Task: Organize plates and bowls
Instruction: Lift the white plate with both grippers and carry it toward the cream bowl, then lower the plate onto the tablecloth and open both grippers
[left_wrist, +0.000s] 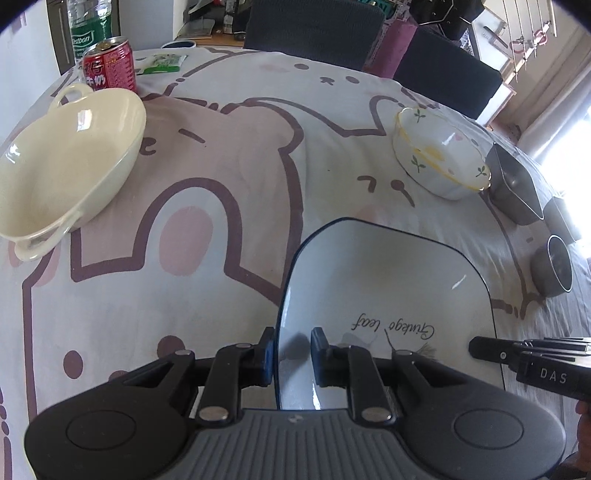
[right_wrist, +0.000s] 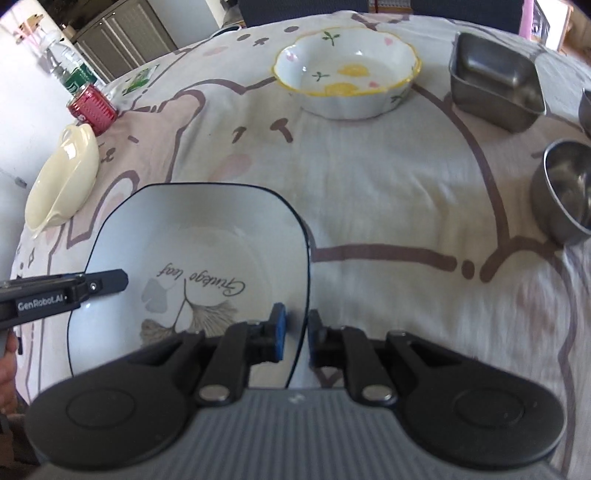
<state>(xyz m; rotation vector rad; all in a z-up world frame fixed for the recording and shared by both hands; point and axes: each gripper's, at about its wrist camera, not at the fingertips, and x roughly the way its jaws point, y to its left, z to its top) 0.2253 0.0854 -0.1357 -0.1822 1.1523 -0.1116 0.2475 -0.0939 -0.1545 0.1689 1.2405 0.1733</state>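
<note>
Nearest to both cameras is the square white plate (left_wrist: 388, 291) with a dark rim and the words "Ginkgo leaf". The left gripper (left_wrist: 291, 354) has its fingers narrow around the plate's left rim, one pad outside and one inside; whether the pads press the rim, I cannot tell. The right gripper (right_wrist: 295, 332) stands the same way at the right rim, with its fingers narrow and the rim between them.

Ahead and left of the left fingers lies a cream oval dish (left_wrist: 70, 166) with handles, and behind it a red can (left_wrist: 109, 66) and a water bottle (left_wrist: 88, 26). Ahead and to the right of them is a floral bowl (left_wrist: 436, 155). Ahead of the right fingers, to the right, stand a square steel container (right_wrist: 496, 79) and a round steel bowl (right_wrist: 565, 192), well apart from the plate. All rest on a cartoon tablecloth (right_wrist: 369, 184).
</note>
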